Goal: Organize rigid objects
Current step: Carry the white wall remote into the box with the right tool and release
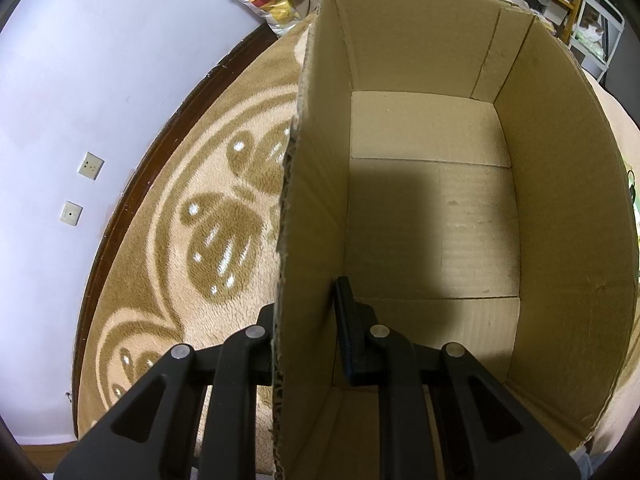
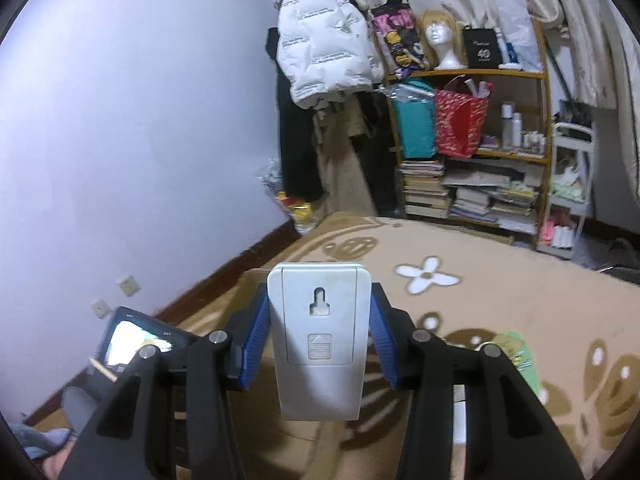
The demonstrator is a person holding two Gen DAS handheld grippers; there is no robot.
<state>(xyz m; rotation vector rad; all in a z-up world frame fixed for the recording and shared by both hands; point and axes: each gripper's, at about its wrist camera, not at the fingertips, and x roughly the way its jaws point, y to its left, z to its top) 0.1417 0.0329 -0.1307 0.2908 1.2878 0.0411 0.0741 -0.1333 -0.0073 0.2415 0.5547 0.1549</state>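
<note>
Right gripper (image 2: 318,340) clamped on a grey plastic device (image 2: 318,336), blue ribbed pads (image 2: 256,344) squeezing both long edges. Flat, rounded-rectangle shell, smooth and hard, back side facing the camera: keyhole mounting slot up top, small ridged latch below. Long axis running straight out along the fingers, so held lengthwise and lifted off the rug (image 2: 500,280).

Left gripper (image 1: 308,320) pinching the left wall of the cardboard box (image 1: 560,200), one finger outside, one finger inside, wall sandwiched between. Looks closed on it, probably just steadying the thing.

Box itself: open top, plain corrugated brown, ragged torn edge along the gripped wall, bottom flaps flat and bare. Nothing inside as far as visible.

Key bit for the next move: in the right wrist view a sliver of box edge peeks out just behind and below the device, so the box sits ahead of and under the right gripper. Guessing a short push forward and down, then let go. Rigid shell on stiff cardboard, so likely to clack and slide a bit, not much to go wrong.

Further out: plush beige rug with brown swirls and white flowers, cluttered shelf (image 2: 472,152) by the wall.
</note>
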